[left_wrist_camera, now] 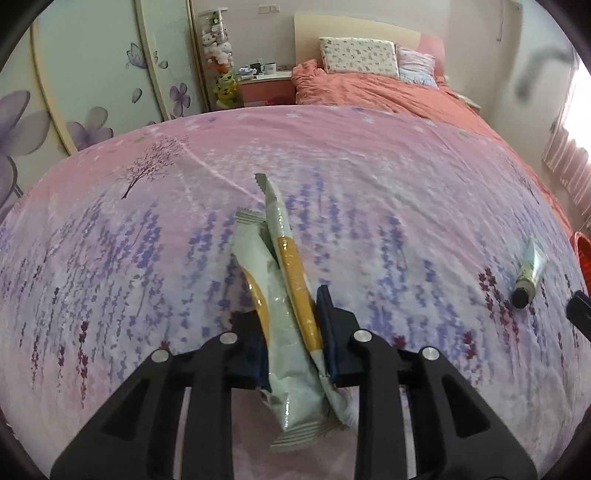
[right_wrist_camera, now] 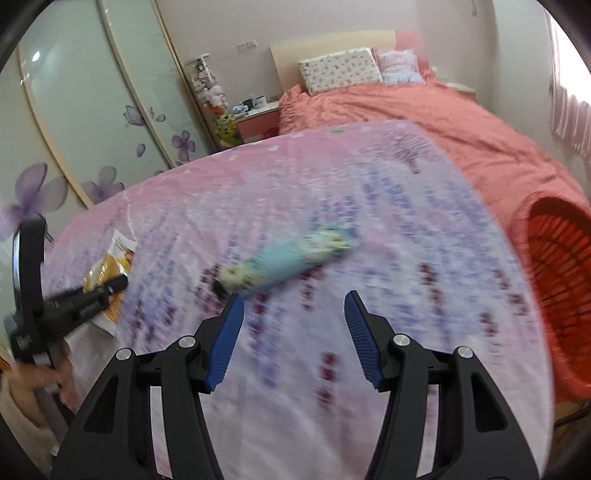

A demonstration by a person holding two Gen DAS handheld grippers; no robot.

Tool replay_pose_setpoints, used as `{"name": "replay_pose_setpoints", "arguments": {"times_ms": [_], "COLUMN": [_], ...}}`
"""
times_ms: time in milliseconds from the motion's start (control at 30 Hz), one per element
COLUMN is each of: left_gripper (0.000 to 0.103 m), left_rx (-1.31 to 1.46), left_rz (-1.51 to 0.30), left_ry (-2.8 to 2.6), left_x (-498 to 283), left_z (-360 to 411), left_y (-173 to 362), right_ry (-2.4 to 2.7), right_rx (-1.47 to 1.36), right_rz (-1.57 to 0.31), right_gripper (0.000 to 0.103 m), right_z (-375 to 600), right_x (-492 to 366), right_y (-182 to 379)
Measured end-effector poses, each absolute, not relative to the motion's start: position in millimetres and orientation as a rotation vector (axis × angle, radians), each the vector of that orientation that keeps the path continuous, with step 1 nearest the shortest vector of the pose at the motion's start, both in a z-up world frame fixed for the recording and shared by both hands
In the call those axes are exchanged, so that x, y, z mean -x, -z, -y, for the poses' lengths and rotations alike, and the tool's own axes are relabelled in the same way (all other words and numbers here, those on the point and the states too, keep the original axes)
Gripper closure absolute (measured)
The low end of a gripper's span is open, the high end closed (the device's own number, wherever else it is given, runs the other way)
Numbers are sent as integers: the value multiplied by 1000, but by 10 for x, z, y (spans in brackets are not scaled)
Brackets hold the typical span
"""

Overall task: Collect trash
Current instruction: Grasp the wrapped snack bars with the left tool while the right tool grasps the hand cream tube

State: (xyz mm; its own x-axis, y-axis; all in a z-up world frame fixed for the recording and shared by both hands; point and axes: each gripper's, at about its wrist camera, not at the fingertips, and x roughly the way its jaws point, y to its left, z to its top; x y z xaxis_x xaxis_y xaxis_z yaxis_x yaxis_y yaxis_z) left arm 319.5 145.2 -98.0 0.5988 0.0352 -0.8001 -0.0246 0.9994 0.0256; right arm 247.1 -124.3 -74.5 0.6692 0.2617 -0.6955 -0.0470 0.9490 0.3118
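Left hand-held gripper (left_wrist_camera: 291,325) clamps crinkly foil wrappers (left_wrist_camera: 280,295); right hand-held gripper (right_wrist_camera: 293,325) gapes above soft tube (right_wrist_camera: 284,258).

Ahead of the jaws spreads a bed (left_wrist_camera: 332,155) under a pink sheet (left_wrist_camera: 369,177) printed with purple lavender stalks and a dark tree. Beyond it lies a rumpled coral duvet (left_wrist_camera: 369,88), with a floral pillow (left_wrist_camera: 358,55) and a pale frilled pillow (left_wrist_camera: 417,64) against a cream headboard (left_wrist_camera: 351,26). To the left of the jaws stands a wardrobe (left_wrist_camera: 92,66) with glossy curved panels bearing purple flowers. Beside the headboard sits a pink bedside table (left_wrist_camera: 266,86) holding mugs, next to a tall clear tube of plush toys (left_wrist_camera: 218,48). Daylight glares through a striped pink curtain (left_wrist_camera: 565,162) to the right.
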Motion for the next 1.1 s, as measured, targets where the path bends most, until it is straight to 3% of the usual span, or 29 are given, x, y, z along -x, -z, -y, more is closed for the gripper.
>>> {"name": "replay_pose_setpoints", "arguments": {"times_ms": [333,367,500,600,900,1000,1100], "left_gripper": [75,75,75,75,74,66,66], "left_rx": [18,19,36,59,63,44,46], "left_rz": [-903,-903,-902,-899,-896,-895,-897], "left_ry": [-9,-8,1,13,147,165,160], "left_x": [-3149,-3128,-3132,-3117,-2841,-2788,-2784], "left_z": [-1512,-1529,-1573,-1624,-1494,-1442,-1441], "left_y": [995,999,985,974,965,967,969], "right_ry": [-48,-38,-55,-88,-88,-78,-81], "right_rx": [-397,-382,-303,-238,-100,-106,-117], "right_rz": [-892,-890,-895,-873,-850,-858,-864], "right_gripper": [46,48,72,75,75,74,74], "right_z": [994,947,856,859,1248,1327,1334], "right_x": [-2920,-2971,-3021,-2899,-2300,-2277,-2307], "right_y": [853,851,882,894,880,893,900]}}
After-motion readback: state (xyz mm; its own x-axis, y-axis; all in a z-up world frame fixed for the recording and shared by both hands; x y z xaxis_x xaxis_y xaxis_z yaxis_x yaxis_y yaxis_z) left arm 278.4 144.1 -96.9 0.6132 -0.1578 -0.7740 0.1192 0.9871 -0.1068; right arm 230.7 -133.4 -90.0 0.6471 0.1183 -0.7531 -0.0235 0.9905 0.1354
